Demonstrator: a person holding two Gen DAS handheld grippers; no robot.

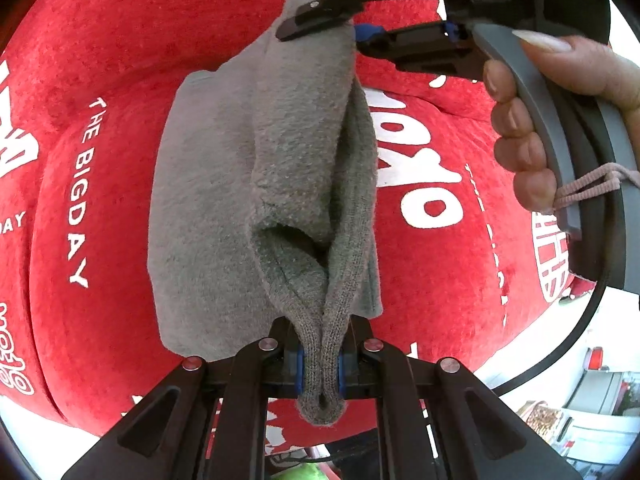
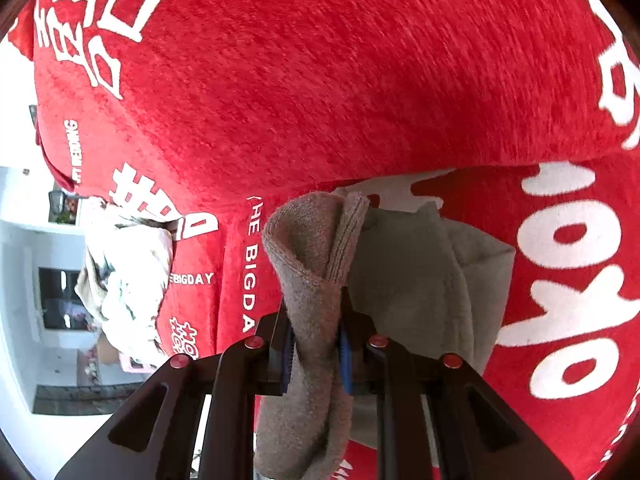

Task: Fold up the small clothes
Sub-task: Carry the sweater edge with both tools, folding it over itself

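Left wrist view: your left gripper (image 1: 320, 368) jaws pinch the cloth (image 1: 256, 184) at bottom centre; its long axis runs straight up-frame to the right gripper (image 1: 320, 28).

Right wrist view: jaws clamp the cloth's bunched edge at lower centre; the rest lies right of them on the red blanket (image 2: 360, 80).

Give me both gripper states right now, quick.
Left gripper: closed, fingers pinching the knit edge of the grey garment.
Right gripper: closed, fingers clamped on a bunched fold of the same grey garment.
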